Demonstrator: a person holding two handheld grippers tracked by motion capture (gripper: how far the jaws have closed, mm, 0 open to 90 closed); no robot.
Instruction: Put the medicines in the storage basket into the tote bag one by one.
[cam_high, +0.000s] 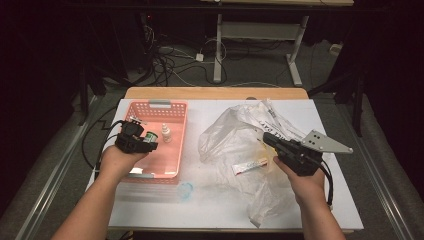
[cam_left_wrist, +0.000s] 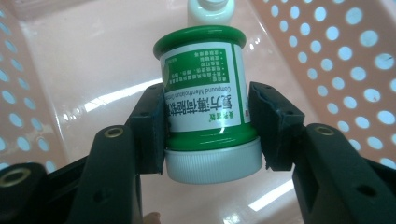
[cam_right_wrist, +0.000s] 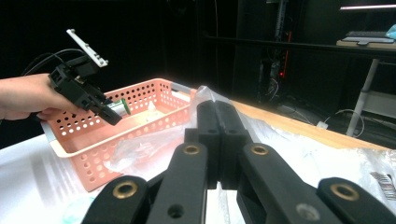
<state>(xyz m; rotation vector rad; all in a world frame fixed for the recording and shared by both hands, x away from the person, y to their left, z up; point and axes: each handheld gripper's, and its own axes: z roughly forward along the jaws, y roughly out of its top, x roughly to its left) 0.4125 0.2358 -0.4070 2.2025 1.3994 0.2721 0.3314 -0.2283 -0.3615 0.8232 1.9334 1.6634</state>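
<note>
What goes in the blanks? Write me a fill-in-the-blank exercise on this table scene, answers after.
1. The left hand-held gripper is shut on a green jar with a ____ screw cap.
2. That jar hangs over the pink ____.
3. A small white dropper bottle stands inside the basket, ____ from the jar.
4. The right hand-held gripper, its jaws ____, rests over the clear plastic bag.

Missing words: white; basket; apart; shut

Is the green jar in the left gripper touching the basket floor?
Apart. The right gripper view shows the green jar held in the left gripper above the basket rim.
</note>
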